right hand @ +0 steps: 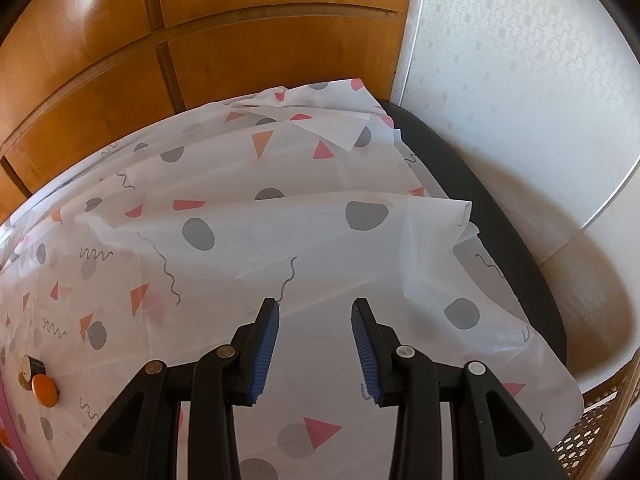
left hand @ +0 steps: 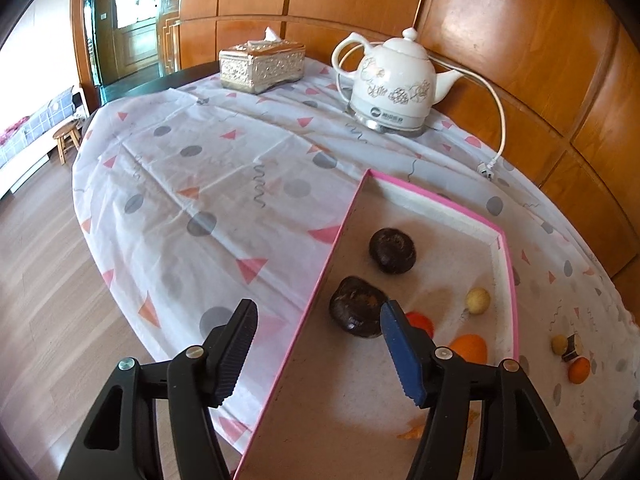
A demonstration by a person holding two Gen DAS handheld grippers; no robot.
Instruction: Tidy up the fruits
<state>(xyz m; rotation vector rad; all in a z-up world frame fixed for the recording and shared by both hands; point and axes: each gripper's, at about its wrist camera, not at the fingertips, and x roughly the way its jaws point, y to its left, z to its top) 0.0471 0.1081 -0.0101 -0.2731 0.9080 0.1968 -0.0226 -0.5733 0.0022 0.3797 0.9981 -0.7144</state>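
In the left wrist view a pink-edged tray (left hand: 508, 280) lies on the table. It holds two dark brown fruits (left hand: 391, 249) (left hand: 356, 312), a small tan fruit (left hand: 478, 300), a red-orange fruit (left hand: 420, 320) and an orange fruit (left hand: 470, 347). My left gripper (left hand: 316, 312) is open and empty, straddling the tray's left edge just before the nearer dark fruit. Outside the tray lie a small tan fruit (left hand: 559, 345), a dark cylinder piece (left hand: 572, 347) and an orange fruit (left hand: 579, 370). My right gripper (right hand: 316, 310) is open and empty above bare cloth; the orange fruit (right hand: 45, 390) lies far left.
A white patterned cloth (left hand: 200, 184) covers the round table. A white ceramic kettle (left hand: 394, 88) with a cord and plug (left hand: 486, 168) and a tissue box (left hand: 262, 65) stand at the back. Wood panelling is behind. A dark table rim (right hand: 500, 216) and wicker chair (right hand: 592, 428) lie right.
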